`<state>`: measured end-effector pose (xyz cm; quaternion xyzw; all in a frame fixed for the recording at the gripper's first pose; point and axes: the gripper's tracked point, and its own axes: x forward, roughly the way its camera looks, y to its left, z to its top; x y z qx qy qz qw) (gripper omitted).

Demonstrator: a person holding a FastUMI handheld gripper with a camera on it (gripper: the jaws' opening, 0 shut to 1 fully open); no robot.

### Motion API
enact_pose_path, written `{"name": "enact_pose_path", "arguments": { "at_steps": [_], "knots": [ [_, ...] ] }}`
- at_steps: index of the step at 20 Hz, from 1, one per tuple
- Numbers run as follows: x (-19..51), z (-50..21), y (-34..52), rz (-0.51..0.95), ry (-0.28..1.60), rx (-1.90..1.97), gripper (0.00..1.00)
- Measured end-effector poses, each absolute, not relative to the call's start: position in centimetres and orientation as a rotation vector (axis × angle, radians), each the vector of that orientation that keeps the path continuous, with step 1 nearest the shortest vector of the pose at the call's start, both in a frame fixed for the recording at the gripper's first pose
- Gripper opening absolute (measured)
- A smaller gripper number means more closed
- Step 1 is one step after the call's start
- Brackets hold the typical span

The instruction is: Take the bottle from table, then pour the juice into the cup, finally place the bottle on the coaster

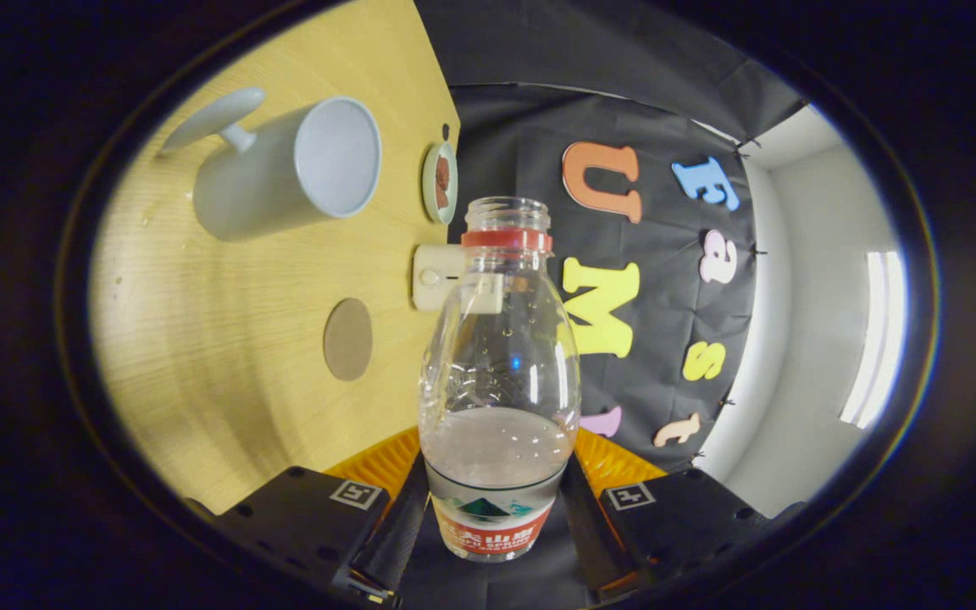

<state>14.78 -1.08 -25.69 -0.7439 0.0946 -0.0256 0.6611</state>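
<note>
My gripper (495, 500) is shut on a clear plastic bottle (498, 373), both fingers pressing on its labelled lower part. The bottle has no cap and a red ring at its neck, and it holds a pale liquid in its lower part. The whole view is rolled, so the wooden table (225, 398) stands on its side beyond the fingers. A pale mug (289, 174) with a handle stands on that table, its mouth open and white inside. A round brown coaster (347, 339) lies on the table between the mug and the fingers, apart from the bottle.
A small white box-shaped device (437, 276) sits at the table's far edge, just behind the bottle's shoulder. A small green dish (440, 181) with something brown in it stands near the mug. A white wall with a lit strip (873, 339) lies beyond the black cloth.
</note>
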Motion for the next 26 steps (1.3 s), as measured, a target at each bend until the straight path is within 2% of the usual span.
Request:
{"name": "enact_pose_path", "arguments": {
  "at_steps": [26],
  "knots": [
    [14.3,-24.1,0.1,-0.111,0.172,-1.891,0.81]
  ]
}}
